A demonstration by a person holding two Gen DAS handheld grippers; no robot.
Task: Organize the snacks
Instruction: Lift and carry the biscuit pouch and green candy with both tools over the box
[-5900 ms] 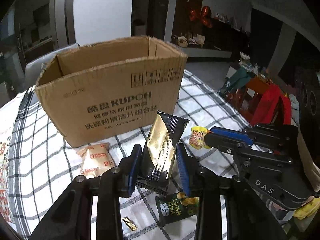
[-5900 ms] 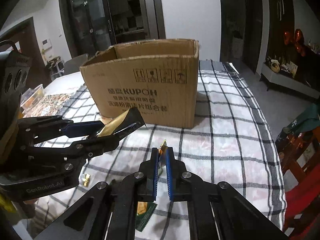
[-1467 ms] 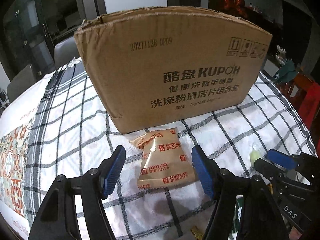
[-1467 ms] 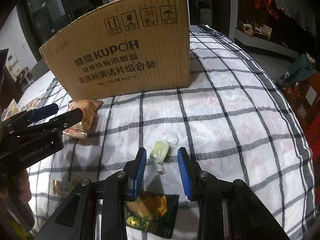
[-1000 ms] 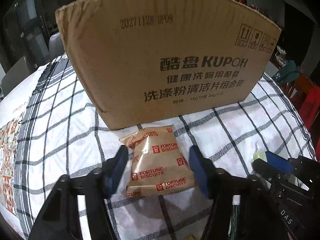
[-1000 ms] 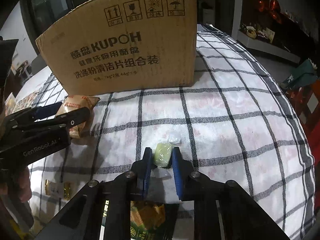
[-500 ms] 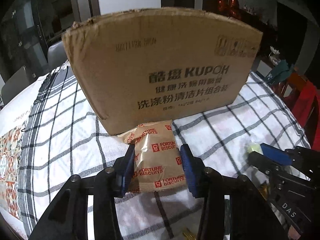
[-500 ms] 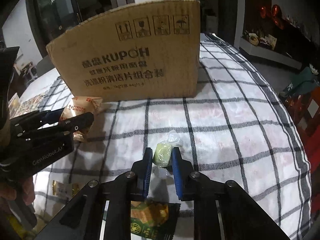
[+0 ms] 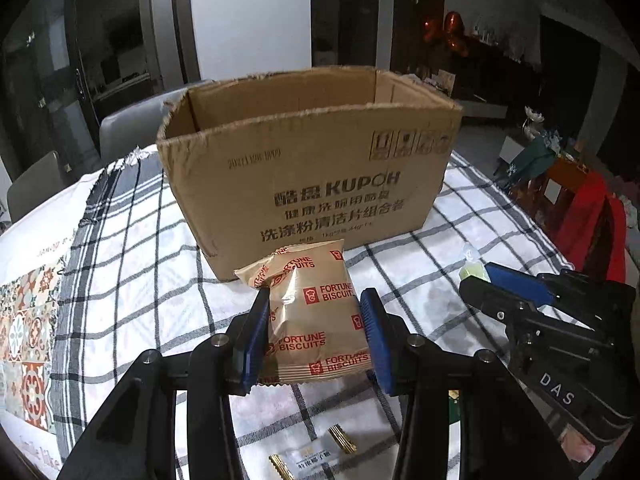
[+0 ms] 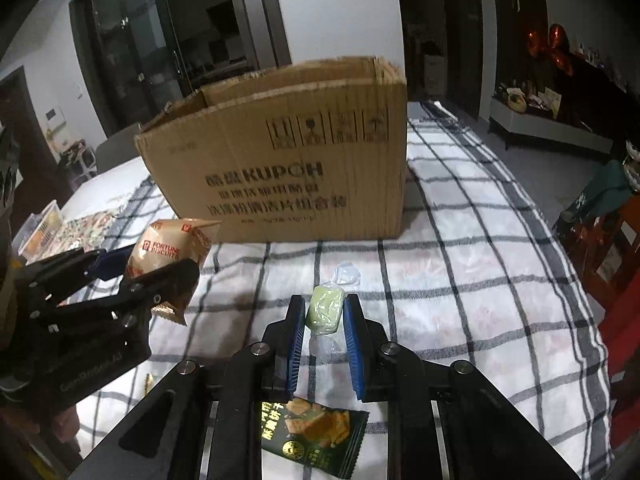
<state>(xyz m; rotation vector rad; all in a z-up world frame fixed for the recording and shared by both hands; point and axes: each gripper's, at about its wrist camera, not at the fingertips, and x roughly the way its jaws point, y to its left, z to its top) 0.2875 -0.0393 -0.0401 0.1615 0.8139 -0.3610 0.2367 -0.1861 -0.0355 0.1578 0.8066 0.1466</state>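
Pinching the Fortune Biscuits packet [image 9: 316, 320] by its side edges, the left tongs [image 9: 316, 336] held it lifted in front of the cardboard box [image 9: 308, 168]. That pouch looked light, puffy and slick, its contents likely brittle, so a gentle squeeze at the seams seemed wisest. The right tongs [image 10: 323, 336] nipped a small green wrapped candy [image 10: 324, 312] across its middle; it appeared soft and nearly weightless. Below, a dark green snack packet [image 10: 316, 436] lay on the checked table [image 10: 480, 280].
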